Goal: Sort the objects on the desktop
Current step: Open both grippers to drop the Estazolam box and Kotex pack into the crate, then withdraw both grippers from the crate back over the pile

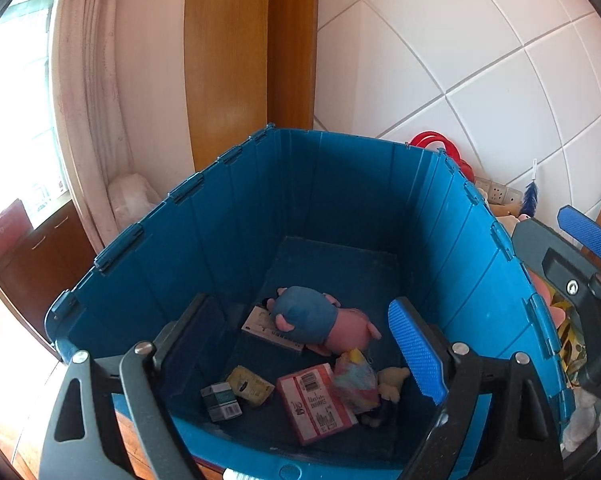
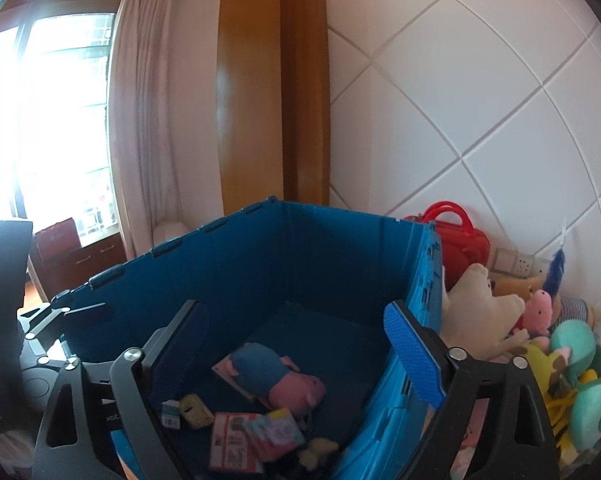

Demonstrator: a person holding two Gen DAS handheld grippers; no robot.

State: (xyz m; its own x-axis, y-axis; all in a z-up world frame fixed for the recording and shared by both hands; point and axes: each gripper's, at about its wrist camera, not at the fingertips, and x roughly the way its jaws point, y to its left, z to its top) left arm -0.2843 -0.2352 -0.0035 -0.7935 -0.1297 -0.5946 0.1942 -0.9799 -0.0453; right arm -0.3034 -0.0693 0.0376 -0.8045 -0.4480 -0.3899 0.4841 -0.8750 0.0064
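Two grippers hang over a blue bin (image 1: pixel 228 216), each seen from its own wrist camera, and both stand spread with nothing between the fingers. The left gripper (image 1: pixel 300 344) sits above the bin's near wall, looking down into it. On the bin floor lie a pig plush (image 1: pixel 320 320) in a blue top, a flat card (image 1: pixel 260 326) half under it, a pink box (image 1: pixel 314 402), a yellow packet (image 1: pixel 250 386), a small green carton (image 1: pixel 220 402) and a crumpled pouch (image 1: pixel 356 378) beside a small tan toy (image 1: pixel 392 382). The right gripper (image 2: pixel 300 356) hangs over the bin's right side, its right finger above the bin's right wall. Outside that wall, to the right, a heap of soft toys (image 2: pixel 560 360) rests against the tiled wall: a cream plush (image 2: pixel 476 308), a small pink plush (image 2: pixel 538 312), teal and yellow ones, with a red case (image 2: pixel 456 240) behind them. The heap lies to the right of both tools and much nearer the right one; the left gripper has the bin between it and the heap. Some things lie in the bin and others remain outside it; whether more are meant to go in cannot be told. Any reach toward the heap would likely fall to the right gripper, swinging rightward over the wall.
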